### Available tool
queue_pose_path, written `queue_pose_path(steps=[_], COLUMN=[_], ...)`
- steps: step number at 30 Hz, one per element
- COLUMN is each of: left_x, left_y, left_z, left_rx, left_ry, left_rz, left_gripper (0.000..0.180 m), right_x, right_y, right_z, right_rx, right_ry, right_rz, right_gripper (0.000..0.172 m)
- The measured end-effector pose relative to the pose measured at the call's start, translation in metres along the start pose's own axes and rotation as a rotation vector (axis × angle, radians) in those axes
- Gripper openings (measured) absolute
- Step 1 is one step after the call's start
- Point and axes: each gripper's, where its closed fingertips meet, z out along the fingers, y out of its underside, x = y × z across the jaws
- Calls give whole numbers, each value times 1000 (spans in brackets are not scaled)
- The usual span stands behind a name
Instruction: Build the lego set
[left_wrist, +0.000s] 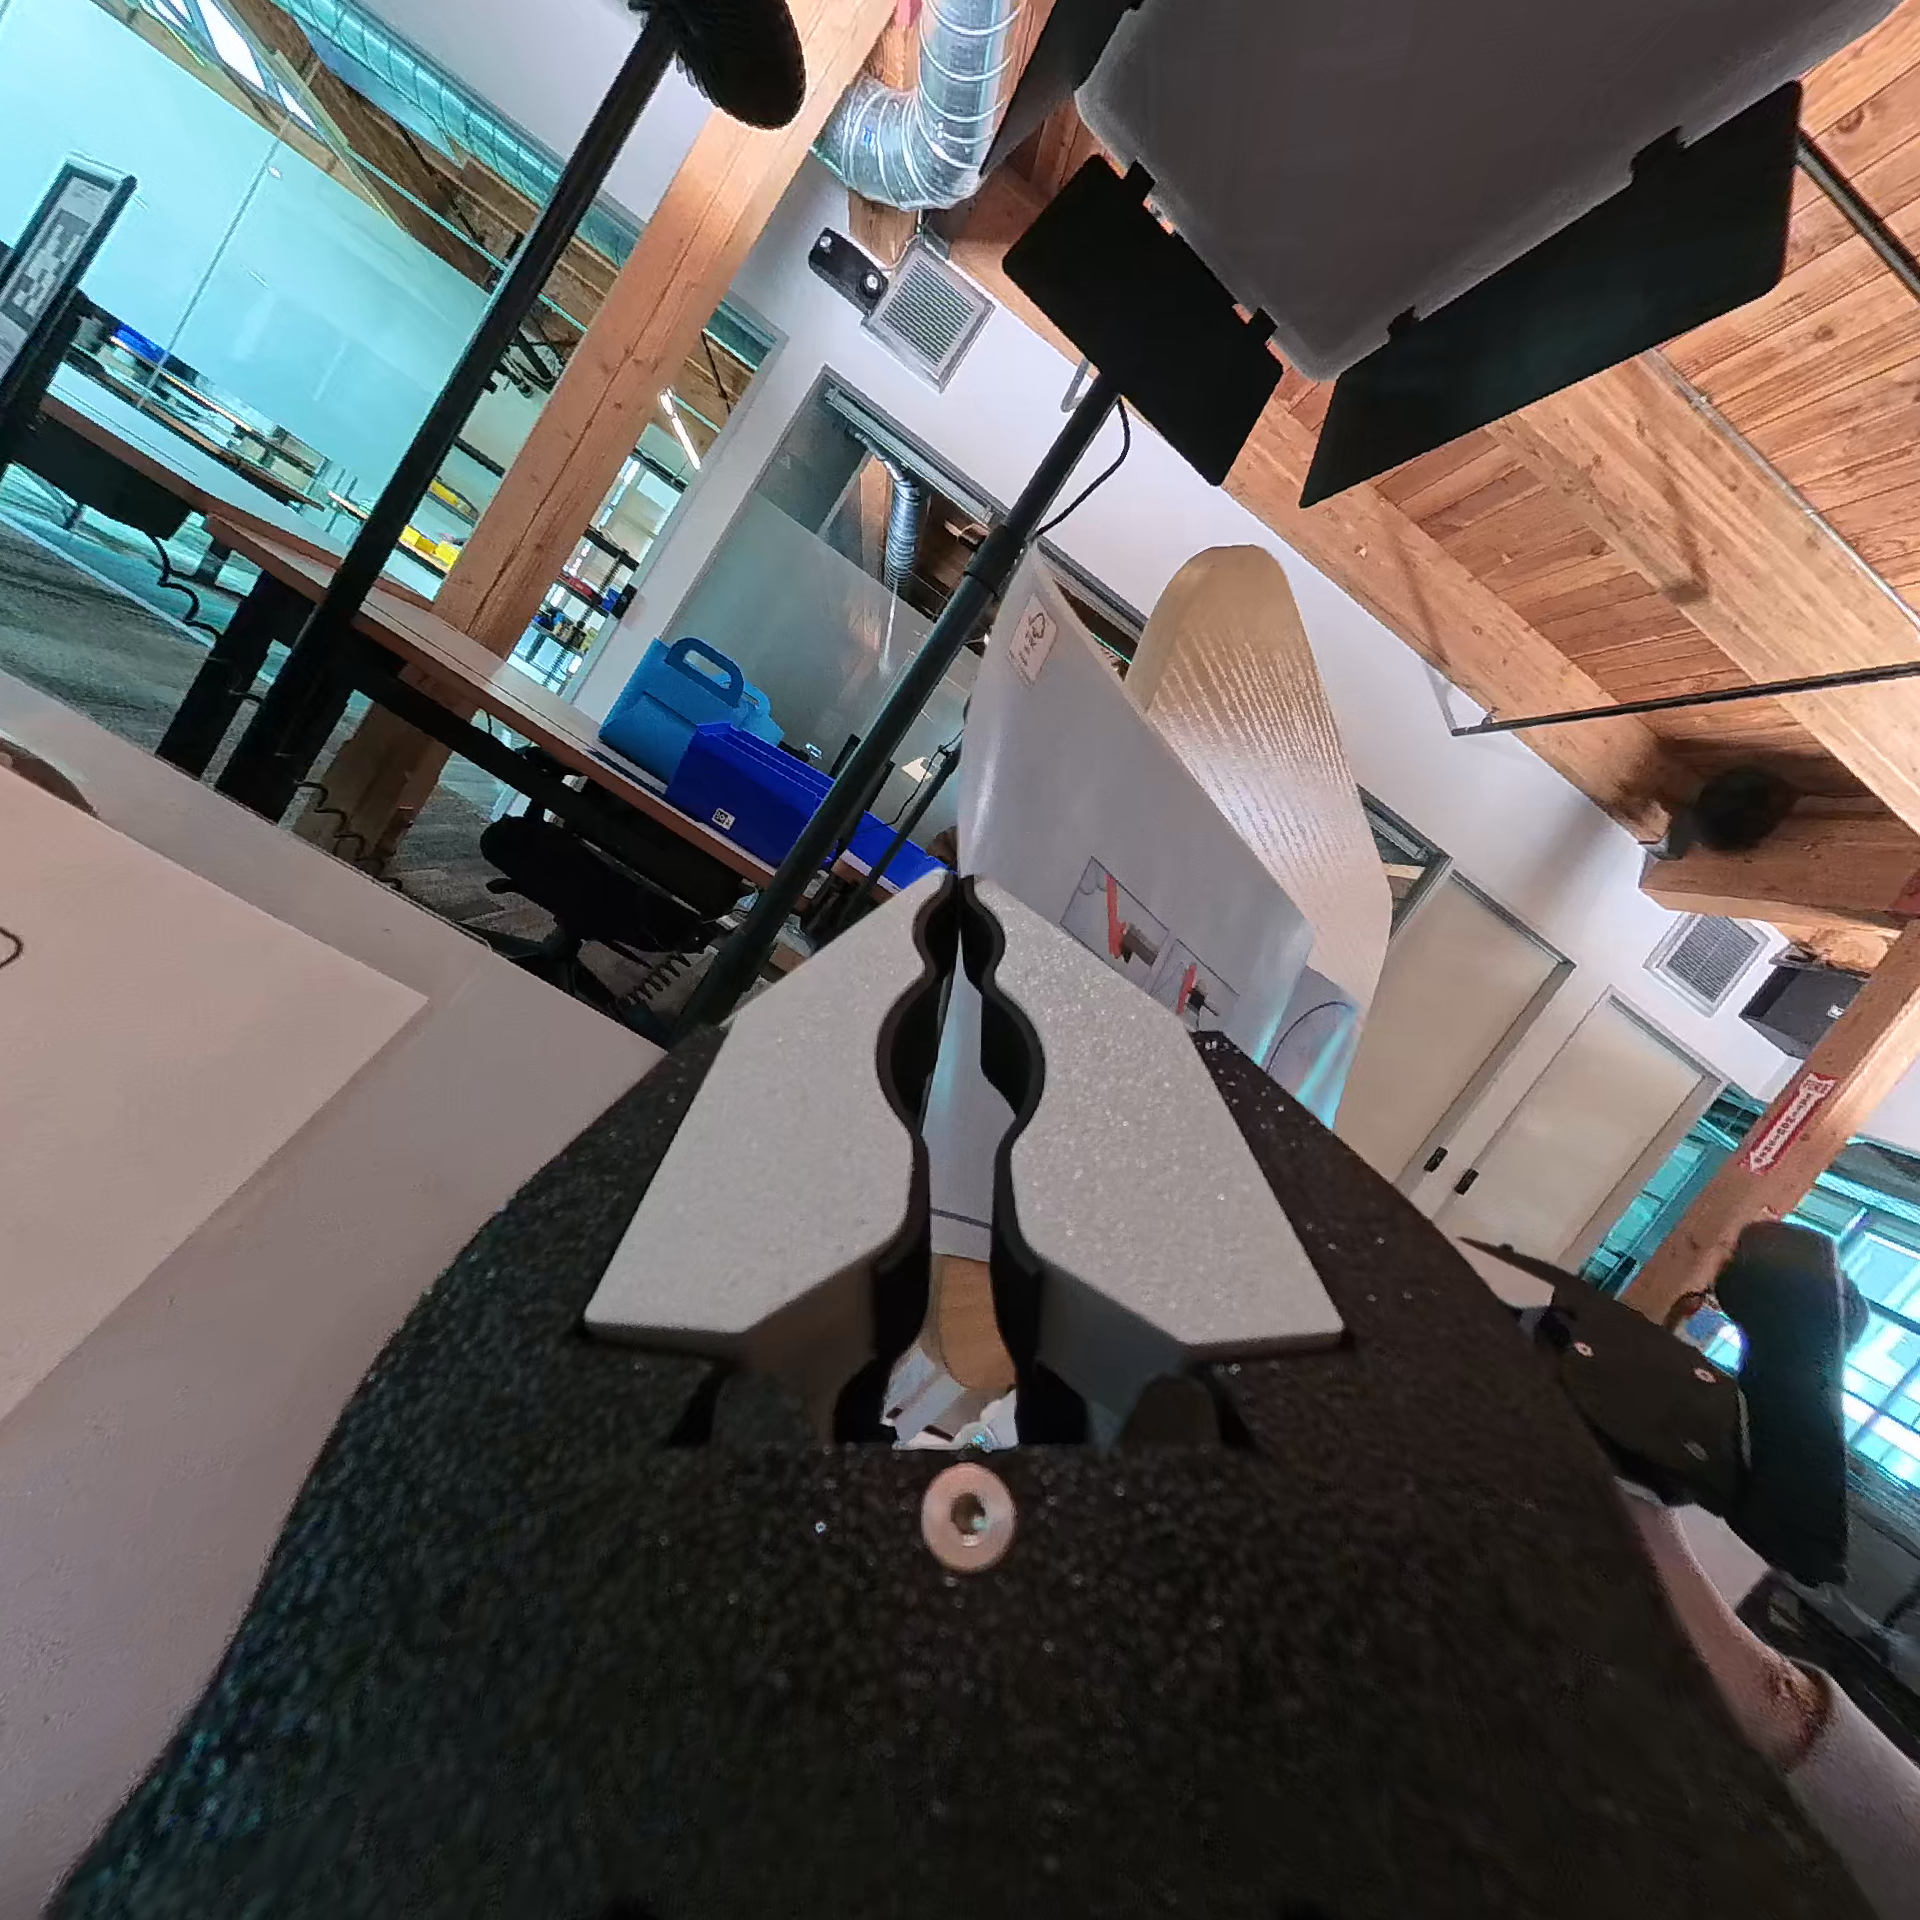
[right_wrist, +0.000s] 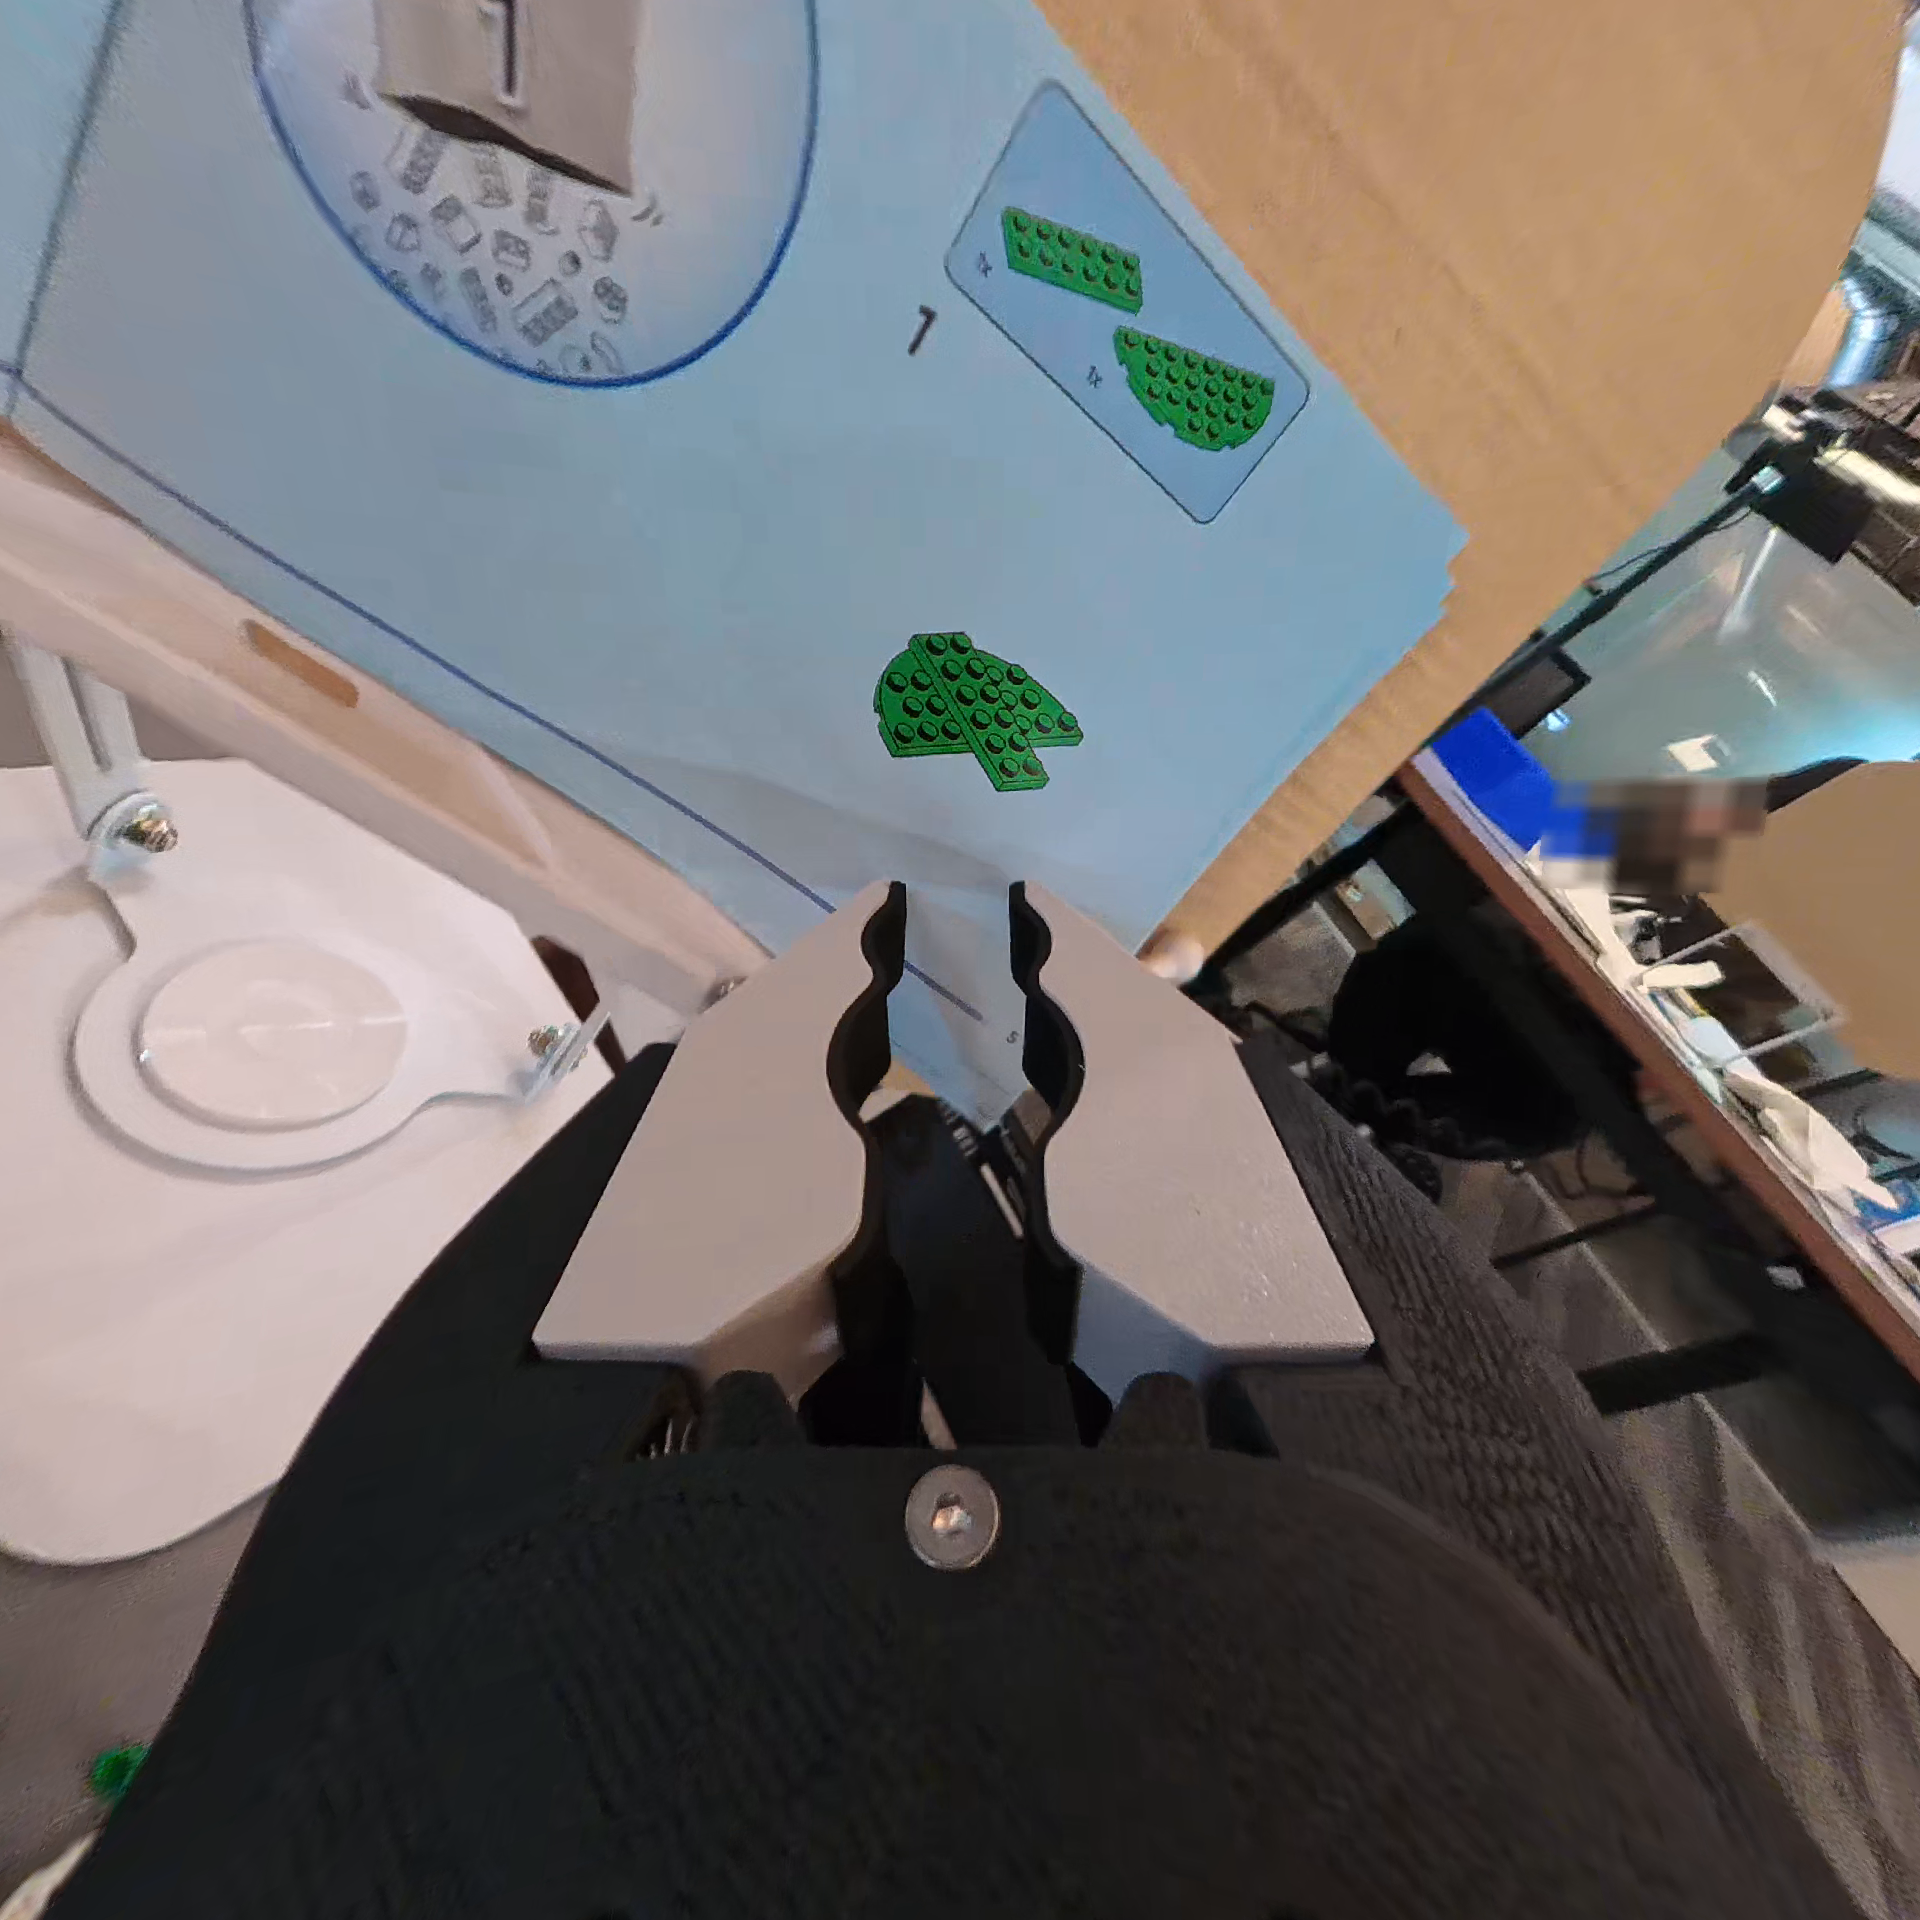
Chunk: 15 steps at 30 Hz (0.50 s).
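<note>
**Inspector A:** Left wrist view. The left gripper (left_wrist: 961, 894) has its jaws pressed together on the edge of a thin white printed booklet page (left_wrist: 1122, 821), lifting it clear of the light wooden stand board (left_wrist: 1257, 707) behind. The right gripper's black body (left_wrist: 1766, 1382) shows at lower right.

**Inspector B:** Right wrist view. The right gripper (right_wrist: 956, 894) has its jaws spread; the lower corner of the pale blue instruction page (right_wrist: 644, 582) lies between them, neither pad visibly pressing. The page leans on the brown board (right_wrist: 1507, 260), presumably to face a reader. A white desk (right_wrist: 260, 1299) lies at left.
</note>
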Motion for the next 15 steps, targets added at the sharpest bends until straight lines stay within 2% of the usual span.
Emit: queue_pose_path(steps=[6,8,10,12,15], left_x=[-1,-2,-3,-4,-4], left_y=[1,1,0,0,0], left_z=[0,-1,-1,-1,-1], left_rx=[-10,-8,-7,-8,-7], left_ry=[2,-1,-2,-2,-4], left_rz=[-3,-5,-9,-15,-13], left_gripper=[0,0,0,0,0], right_x=[-5,-13,-28,-36,-31], right_y=[9,1,4,18,23], right_z=[-12,-19,-24,-21,-17], right_rx=[-56,-9,-27,-120,-135], right_ry=[22,9,-53,-87,-41], right_rz=[-120,-188,-261,-292,-300], right_gripper=[18,11,0,2,7])
